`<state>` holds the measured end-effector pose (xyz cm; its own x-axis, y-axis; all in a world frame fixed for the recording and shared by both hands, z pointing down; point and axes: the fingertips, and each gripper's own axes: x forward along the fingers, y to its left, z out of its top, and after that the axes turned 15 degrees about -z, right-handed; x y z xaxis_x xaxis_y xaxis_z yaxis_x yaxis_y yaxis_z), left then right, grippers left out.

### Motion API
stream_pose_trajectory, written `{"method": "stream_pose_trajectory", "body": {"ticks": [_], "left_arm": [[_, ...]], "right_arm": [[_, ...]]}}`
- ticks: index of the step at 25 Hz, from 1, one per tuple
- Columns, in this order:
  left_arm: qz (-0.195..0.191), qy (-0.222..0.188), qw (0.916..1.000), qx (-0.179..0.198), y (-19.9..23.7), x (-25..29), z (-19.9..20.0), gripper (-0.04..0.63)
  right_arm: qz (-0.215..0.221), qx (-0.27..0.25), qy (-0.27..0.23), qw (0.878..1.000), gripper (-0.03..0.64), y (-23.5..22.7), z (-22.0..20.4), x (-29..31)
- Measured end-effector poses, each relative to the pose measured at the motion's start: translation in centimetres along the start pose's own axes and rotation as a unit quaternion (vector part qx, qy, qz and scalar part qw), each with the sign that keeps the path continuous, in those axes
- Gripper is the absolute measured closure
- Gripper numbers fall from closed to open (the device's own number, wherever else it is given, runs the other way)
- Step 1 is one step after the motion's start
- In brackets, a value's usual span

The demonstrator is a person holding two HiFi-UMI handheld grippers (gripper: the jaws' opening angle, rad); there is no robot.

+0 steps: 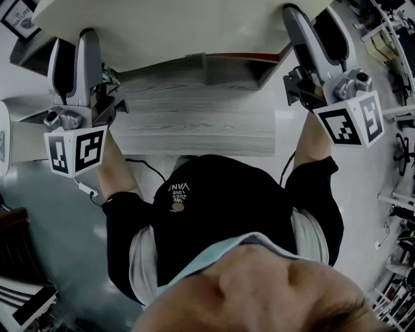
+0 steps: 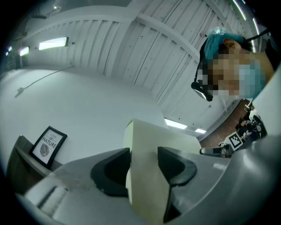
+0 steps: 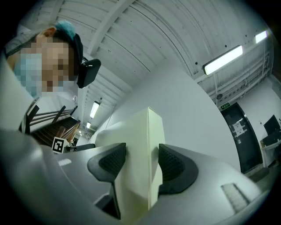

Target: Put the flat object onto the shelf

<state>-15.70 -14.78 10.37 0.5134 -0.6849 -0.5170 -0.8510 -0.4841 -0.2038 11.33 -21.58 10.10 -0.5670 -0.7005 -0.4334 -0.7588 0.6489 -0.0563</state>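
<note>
The flat object is a wide cream board (image 1: 181, 26), held up across the top of the head view. My left gripper (image 1: 76, 45) is shut on its left end. My right gripper (image 1: 306, 23) is shut on its right end. In the left gripper view the board's edge (image 2: 147, 145) stands upright, with both dark pads pressed on its faces and my left gripper (image 2: 144, 165) around it. In the right gripper view the board (image 3: 142, 132) sits the same way inside my right gripper (image 3: 142, 166). Under the board lies a grey wood-grain shelf surface (image 1: 194, 120).
A red-brown shelf edge (image 1: 240, 59) shows just below the board. A framed print (image 2: 48, 145) leans at the left, also seen at the top left corner of the head view as a frame (image 1: 19, 19). Office furniture (image 1: 399, 39) crowds the right side.
</note>
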Motion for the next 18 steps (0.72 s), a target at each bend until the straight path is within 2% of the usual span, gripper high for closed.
{"method": "stream_pose_trajectory", "body": {"ticks": [10,18], "left_arm": [[-0.036,-0.017,0.9988,0.03,1.9,4.2,3.3,0.393],[-0.053,-0.023,0.9971,0.05,4.1,7.0,4.4,0.394]], "right_arm": [[0.001,-0.041,-0.044,0.998,0.393,-0.1,4.7,3.2],[-0.011,-0.068,-0.057,0.996,0.394,-0.7,6.6,6.1]]}}
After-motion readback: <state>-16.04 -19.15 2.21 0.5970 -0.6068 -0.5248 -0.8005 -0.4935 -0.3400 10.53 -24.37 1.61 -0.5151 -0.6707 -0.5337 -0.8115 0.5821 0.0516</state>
